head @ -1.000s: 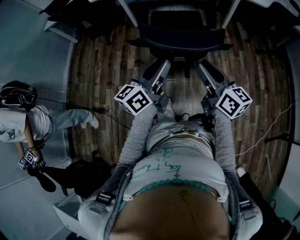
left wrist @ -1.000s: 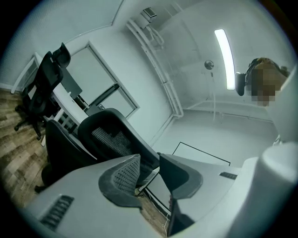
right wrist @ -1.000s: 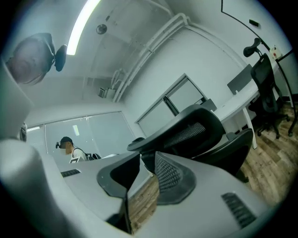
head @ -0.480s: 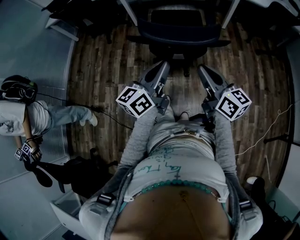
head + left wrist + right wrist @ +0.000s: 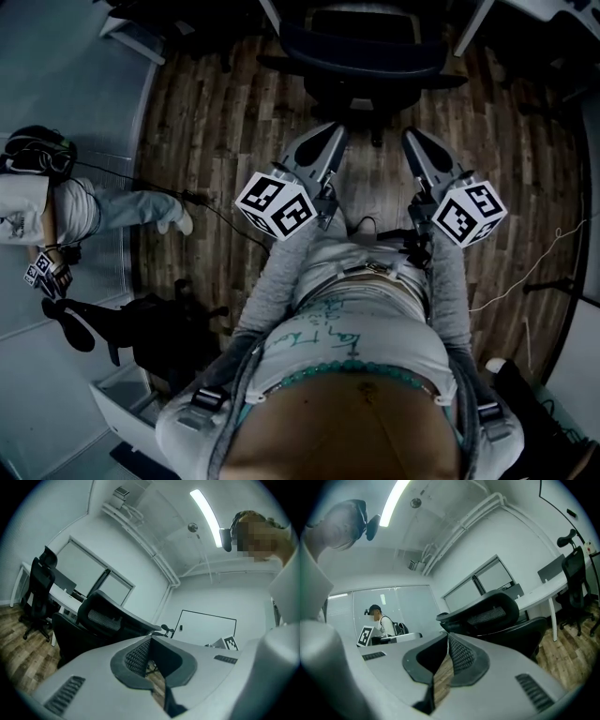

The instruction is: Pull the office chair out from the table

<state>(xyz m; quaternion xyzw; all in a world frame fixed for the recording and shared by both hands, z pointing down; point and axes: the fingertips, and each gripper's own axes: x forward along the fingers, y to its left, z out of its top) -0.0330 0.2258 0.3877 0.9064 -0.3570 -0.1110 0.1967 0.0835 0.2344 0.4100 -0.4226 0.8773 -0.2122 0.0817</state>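
Pointing level at the chair, the left gripper [image 5: 150, 640] has its jaws pressed together w/ nothing btwn the pads, only floorboards showing past the tips. The right gripper [image 5: 448, 637] is the same: jaws closed tip to tip, empty. In the head view both reach out side by side from the person's grey sleeves, each w/ its marker cube nearest the body, the tips apart from each other and clear of everything. The office chair [image 5: 361, 58] stands just ahead of them, dark, backrest turned toward the grippers. A strip of wooden floor [image 5: 216, 122] lies btwn tips and backrest, so no contact. The chair sits in the gap btwn the two white legs of the table [image 5: 543, 590], its front end at the table's edge. From the gripper views the mesh back and armrests rise above the closed jaws. A 2nd dark chair [image 5: 40, 588] stands further along the same table. Off to the left a seated person [image 5: 37, 202] in a white top holds another marker-tagged tool, and a thin cable [image 5: 202, 202] runs across the boards near that person's feet.
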